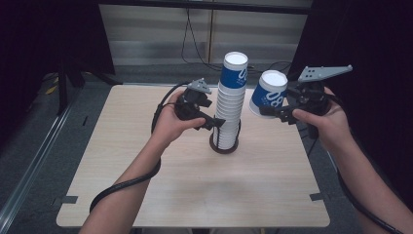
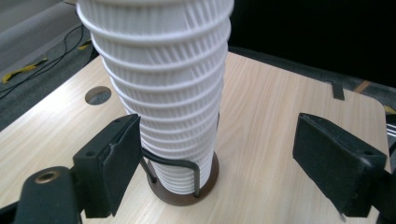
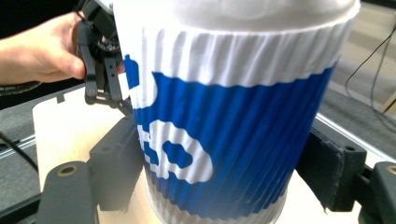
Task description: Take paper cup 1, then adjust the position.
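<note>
A tall stack of upside-down ribbed paper cups (image 1: 230, 105) stands in a brown round holder (image 1: 217, 146) at the middle of the table; the top cup is blue and white. My left gripper (image 1: 214, 123) is open around the stack's lower part. In the left gripper view the stack (image 2: 163, 84) lies close to the left jaw, while the right jaw stands well clear of it. My right gripper (image 1: 269, 111) is shut on a single blue-and-white cup (image 1: 269, 92), held tilted in the air just right of the stack's top. That cup (image 3: 233, 130) sits between both pads.
The light wooden table (image 1: 146, 195) has a round hole (image 2: 98, 94) near one corner and tape marks at its edges. A black wire loop (image 2: 187, 163) rings the stack's base. Cables lie on the floor behind the table, and dark curtains hang at both sides.
</note>
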Demonstrator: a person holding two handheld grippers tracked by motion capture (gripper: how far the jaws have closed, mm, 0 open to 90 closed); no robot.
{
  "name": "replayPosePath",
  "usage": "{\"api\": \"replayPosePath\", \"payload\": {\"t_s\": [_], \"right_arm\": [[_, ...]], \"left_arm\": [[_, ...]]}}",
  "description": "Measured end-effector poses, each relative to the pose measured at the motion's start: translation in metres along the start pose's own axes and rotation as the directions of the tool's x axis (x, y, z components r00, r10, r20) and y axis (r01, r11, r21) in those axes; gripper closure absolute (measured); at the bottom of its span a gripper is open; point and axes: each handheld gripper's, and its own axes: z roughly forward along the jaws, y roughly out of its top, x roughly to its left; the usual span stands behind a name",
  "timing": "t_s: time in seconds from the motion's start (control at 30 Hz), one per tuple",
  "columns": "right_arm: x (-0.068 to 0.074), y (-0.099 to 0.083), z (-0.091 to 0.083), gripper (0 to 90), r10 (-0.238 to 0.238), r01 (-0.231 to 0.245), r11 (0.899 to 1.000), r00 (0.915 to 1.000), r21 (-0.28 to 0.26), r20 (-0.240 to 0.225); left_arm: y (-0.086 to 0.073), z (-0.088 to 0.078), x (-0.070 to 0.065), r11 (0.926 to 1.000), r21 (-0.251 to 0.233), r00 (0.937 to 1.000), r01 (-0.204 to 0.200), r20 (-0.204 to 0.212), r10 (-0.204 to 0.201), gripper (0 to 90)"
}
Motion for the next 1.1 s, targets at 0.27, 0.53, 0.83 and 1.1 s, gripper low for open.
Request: {"api": "replayPosePath", "payload": {"t_s": [0.27,0.53,0.83,1.1], "right_arm": [[0.005,-0.026,0.019,22.0,-0.014,0.017,0.998,0.999,0.054,-0.041],[0.013,-0.042,0.039,22.1,-0.043,0.051,0.993,0.9963,0.111,-0.075],[0.019,-0.054,0.054,22.2,-0.094,0.112,0.973,0.9909,0.202,-0.096],[0.022,-0.063,0.064,22.2,-0.127,0.156,0.948,0.9846,0.276,-0.12]], "left_arm": [[-0.013,0.0,-0.008,0.9996,0.023,0.9994,-0.015,0.032,0.014,15.8],[-0.026,-0.002,-0.014,0.9981,0.048,0.998,-0.039,0.051,0.037,15.8],[-0.038,0.0,-0.021,0.9956,0.071,0.9959,-0.061,0.071,0.056,15.7],[-0.043,0.004,-0.029,0.9934,0.081,0.992,-0.081,0.103,0.072,15.8]]}}
